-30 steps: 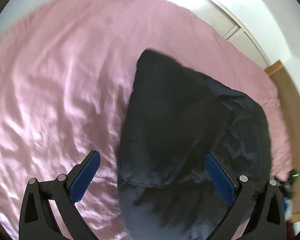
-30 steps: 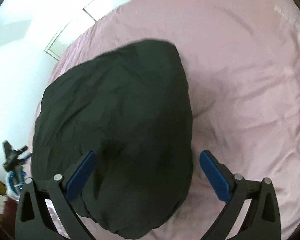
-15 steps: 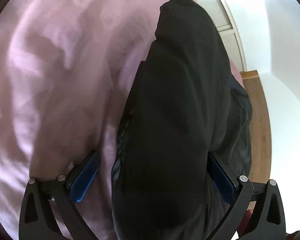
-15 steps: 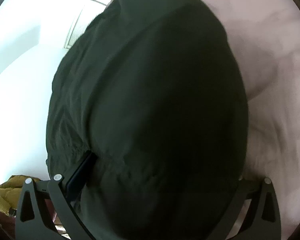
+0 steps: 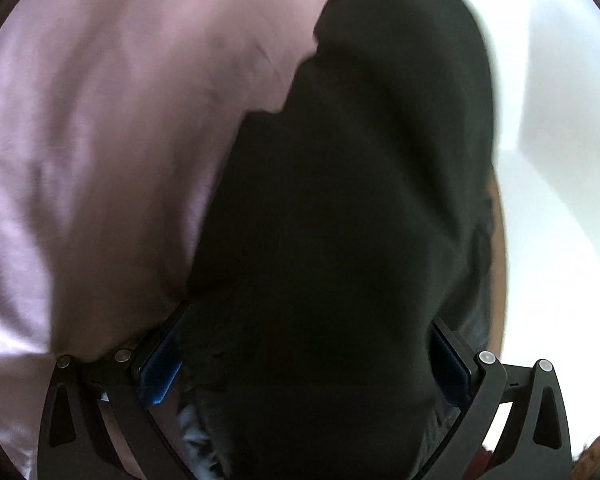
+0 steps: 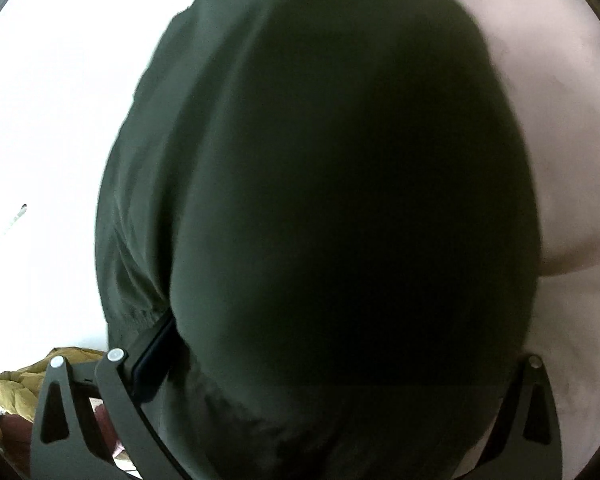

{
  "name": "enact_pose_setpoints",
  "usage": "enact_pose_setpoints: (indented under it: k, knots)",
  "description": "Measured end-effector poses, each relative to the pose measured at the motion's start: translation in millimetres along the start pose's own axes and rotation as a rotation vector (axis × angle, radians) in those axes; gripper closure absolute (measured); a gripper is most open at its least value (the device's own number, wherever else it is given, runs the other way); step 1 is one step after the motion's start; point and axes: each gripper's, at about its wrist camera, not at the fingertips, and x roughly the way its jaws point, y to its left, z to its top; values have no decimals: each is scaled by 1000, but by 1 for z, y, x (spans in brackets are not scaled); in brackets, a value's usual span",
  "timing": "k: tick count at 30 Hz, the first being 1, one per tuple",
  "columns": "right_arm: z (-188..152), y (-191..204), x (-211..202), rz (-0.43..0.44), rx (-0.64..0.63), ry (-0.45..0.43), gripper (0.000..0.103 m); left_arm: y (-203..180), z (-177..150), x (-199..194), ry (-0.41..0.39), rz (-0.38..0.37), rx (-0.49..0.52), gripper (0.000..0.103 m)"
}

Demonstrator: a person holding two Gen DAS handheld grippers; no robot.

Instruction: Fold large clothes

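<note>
A large dark puffy garment (image 5: 360,160) fills the middle of the left wrist view, lying on a pink bedsheet (image 5: 100,140). My left gripper (image 5: 310,316) is open, its blue pads (image 5: 160,364) set wide on either side of the garment's near bulk. In the right wrist view the same garment (image 6: 340,140) looks dark green and covers most of the frame. My right gripper (image 6: 340,320) is open too; its left finger (image 6: 156,352) shows against the cloth, while the cloth hides its right finger. Both views are close and blurred.
The pink bedsheet (image 6: 572,120) continues on the right of the right wrist view. A white wall (image 5: 560,200) and a strip of wooden floor (image 5: 500,260) lie beyond the bed. A yellow-olive quilted item (image 6: 12,388) sits at the lower left.
Both grippers have moved forward and down onto the garment, which has grown from a shape on the bed to filling each view. The finger spacing looks unchanged.
</note>
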Motion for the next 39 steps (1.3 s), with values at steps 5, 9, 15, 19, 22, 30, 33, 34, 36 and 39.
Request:
enact_pose_setpoints:
  k: [5, 9, 15, 19, 22, 30, 33, 34, 36, 39]
  knots:
    - [-2, 8, 18, -49, 7, 39, 0, -15, -5, 15, 16, 102, 61, 1]
    - [-7, 17, 23, -79, -27, 26, 1, -21, -9, 17, -5, 128, 69, 5]
    - [-21, 43, 16, -45, -53, -40, 65, -47, -29, 5, -58, 32, 125, 74]
    - [-28, 73, 14, -67, -85, -54, 80, -79, -43, -10, -99, 8, 168, 83]
    - [-32, 100, 8, -50, -107, -68, 84, -104, -67, -26, -112, -17, 215, 84]
    - [-60, 163, -18, 36, -126, -113, 88, -168, -115, -48, -110, -93, 244, 85]
    - [-71, 173, -27, 51, -112, -122, 88, -174, -120, -73, -102, -104, 222, 84]
    - [-76, 178, -30, 52, -108, -127, 89, -179, -109, -80, -102, -105, 210, 84]
    - [-76, 180, -40, 62, -94, -138, 89, -179, -124, -96, -97, -109, 189, 84]
    - [-84, 184, -44, 65, -87, -139, 89, -187, -153, -113, -85, -102, 191, 84]
